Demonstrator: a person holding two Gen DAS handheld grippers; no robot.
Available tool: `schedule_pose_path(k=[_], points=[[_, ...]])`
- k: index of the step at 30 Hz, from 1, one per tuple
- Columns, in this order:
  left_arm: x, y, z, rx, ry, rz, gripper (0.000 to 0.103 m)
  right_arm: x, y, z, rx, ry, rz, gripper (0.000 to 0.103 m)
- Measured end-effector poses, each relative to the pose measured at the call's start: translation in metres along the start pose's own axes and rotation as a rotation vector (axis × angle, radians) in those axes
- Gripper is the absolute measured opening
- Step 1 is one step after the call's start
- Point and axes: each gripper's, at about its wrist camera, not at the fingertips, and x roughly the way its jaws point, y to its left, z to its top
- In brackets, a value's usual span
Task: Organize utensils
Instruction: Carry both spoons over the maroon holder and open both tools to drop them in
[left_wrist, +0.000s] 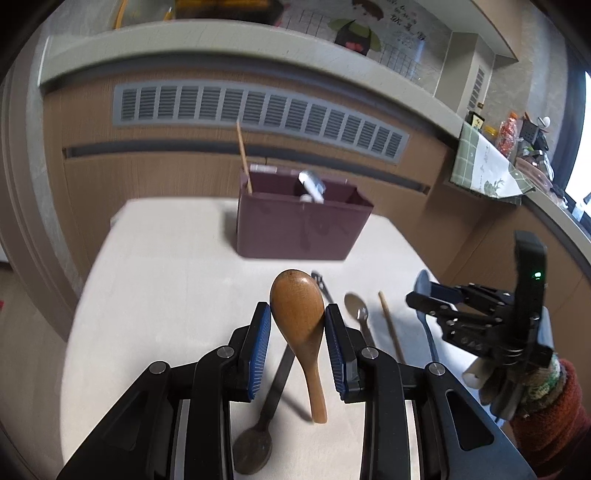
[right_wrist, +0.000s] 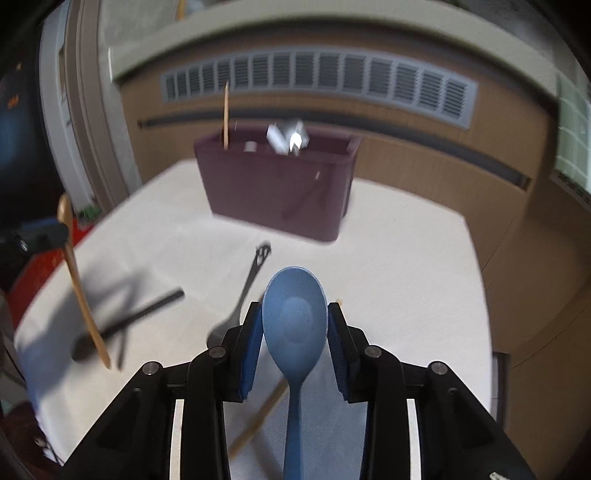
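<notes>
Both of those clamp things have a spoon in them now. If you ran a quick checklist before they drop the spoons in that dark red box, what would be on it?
1. Left tool clamps the brown wooden spoon by its bowl: ok.
2. Right tool clamps the blue plastic spoon by its bowl: ok.
3. Both spoons lifted off the white table: ok; the wooden handle's tip cannot tell.
4. Dark red plastic box upright with its top open: ok.
5. Room left inside beside the wooden chopstick and the shiny metal utensil: cannot tell.
6. Path to the box free of the other tool: ok.
</notes>
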Motion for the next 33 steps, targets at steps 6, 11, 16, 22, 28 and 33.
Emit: schedule_pose_path(k=[6,11,16,22,28,33], points=[[-0.036,-0.02,0.074,0.091,-0.18,0.008,0.031,-0.05,-0.007,0.052,0.044,-0.198,-0.004,0.031],[-0.058,-0.029,0.157,0.13,-0.392,0.037,0.031,-0.113,-0.024,0.138,0.091,-0.482,-0.041,0.031],[-0.044,-0.018,0.215,0.091,-0.457,-0.009,0.031,-0.13,-0.037,0.206,0.117,-0.618,-0.059,0.031],[0.005,-0.005,0.225,0.083,-0.392,-0.003,0.031,-0.092,-0.043,0.22,0.127,-0.595,-0.035,0.031],[0.062,0.01,0.206,0.06,-0.283,-0.009,0.031,-0.032,-0.041,0.205,0.14,-0.491,-0.021,0.031],[0.109,0.02,0.19,0.057,-0.18,0.013,0.031,0.014,-0.044,0.189,0.165,-0.404,-0.007,0.031]])
